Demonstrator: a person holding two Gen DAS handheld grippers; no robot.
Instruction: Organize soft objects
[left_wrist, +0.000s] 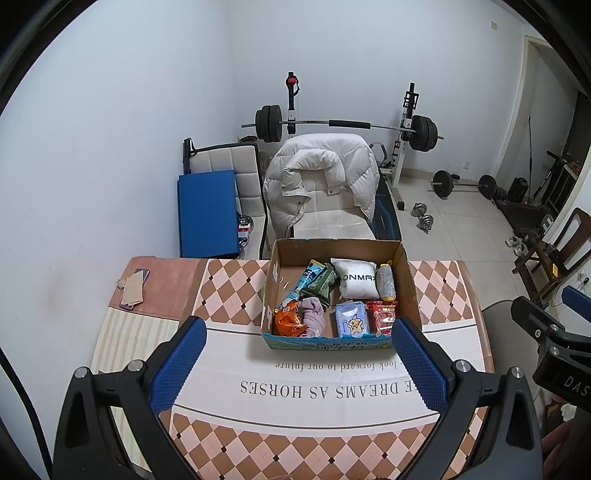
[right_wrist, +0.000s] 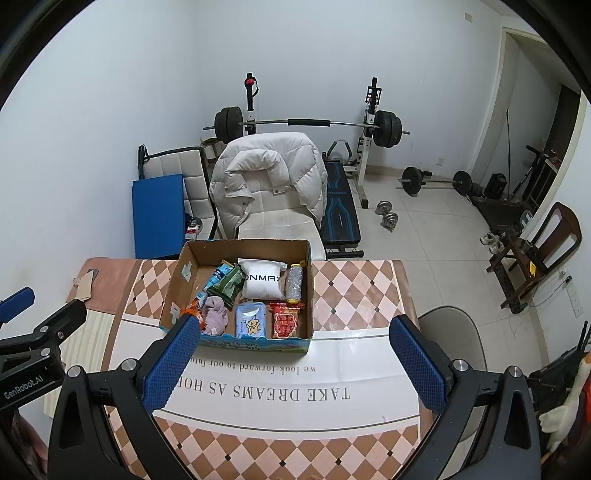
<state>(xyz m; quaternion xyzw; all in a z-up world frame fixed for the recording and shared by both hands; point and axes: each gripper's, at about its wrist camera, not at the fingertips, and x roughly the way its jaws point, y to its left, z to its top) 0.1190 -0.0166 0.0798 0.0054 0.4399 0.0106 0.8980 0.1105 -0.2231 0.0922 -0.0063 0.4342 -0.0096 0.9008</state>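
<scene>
An open cardboard box (left_wrist: 408, 273) (right_wrist: 177, 280) stands on the checkered table. It holds a white pillow pack (left_wrist: 356, 282) (right_wrist: 263, 282), a pink cloth (left_wrist: 313, 314) (right_wrist: 216, 316), a blue tissue pack (left_wrist: 352, 320) (right_wrist: 251, 320), a red snack bag (left_wrist: 384, 317) (right_wrist: 285, 319), an orange bag (left_wrist: 288, 322), a green pouch (left_wrist: 320, 283) (right_wrist: 229, 284) and a silver roll (left_wrist: 385, 282) (right_wrist: 294, 283). My left gripper (left_wrist: 299, 332) is open and empty, in front of the box. My right gripper (right_wrist: 295, 330) is open and empty, to the right of it.
A phone and card (left_wrist: 133, 288) lie at the table's far left. A chair with a white down jacket (left_wrist: 321, 177) (right_wrist: 269, 173) stands behind the table. A grey chair (right_wrist: 454, 332) sits at the table's right. Weights and a bench stand farther back.
</scene>
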